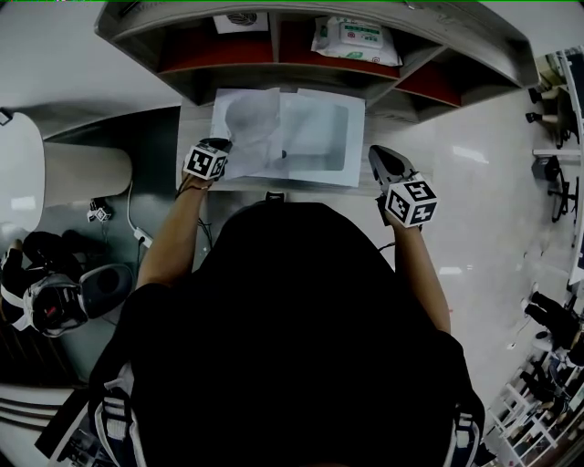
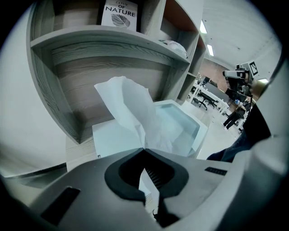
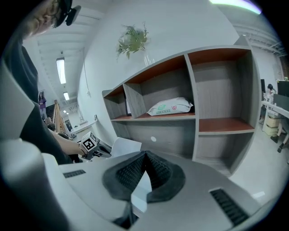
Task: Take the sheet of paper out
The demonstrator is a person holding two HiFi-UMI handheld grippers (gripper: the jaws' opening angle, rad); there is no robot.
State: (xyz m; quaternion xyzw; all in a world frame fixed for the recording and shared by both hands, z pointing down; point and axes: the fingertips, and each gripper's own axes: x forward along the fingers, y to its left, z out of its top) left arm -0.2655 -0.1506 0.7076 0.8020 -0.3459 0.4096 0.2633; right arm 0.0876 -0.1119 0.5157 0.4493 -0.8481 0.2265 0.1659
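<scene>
An open white box (image 1: 321,137) lies on the desk below the shelves; its pale blue inside (image 2: 180,122) shows in the left gripper view. A thin, crumpled white sheet of paper (image 1: 248,126) stands up over the box's left half. My left gripper (image 1: 219,144) is shut on the sheet's lower edge, and the sheet (image 2: 131,108) fans upward from the closed tips (image 2: 144,150). My right gripper (image 1: 377,155) hovers by the box's right edge, its jaws (image 3: 145,154) shut with nothing seen between them. The right gripper view shows the left gripper (image 3: 104,151) with the sheet (image 3: 126,146).
A grey shelf unit (image 1: 182,27) with red-brown boards rises behind the box, holding a pack of wipes (image 1: 356,41) and a book (image 2: 119,13). A plant (image 3: 133,38) stands on top. A white cylinder (image 1: 82,173) and cables (image 1: 137,233) lie to the left.
</scene>
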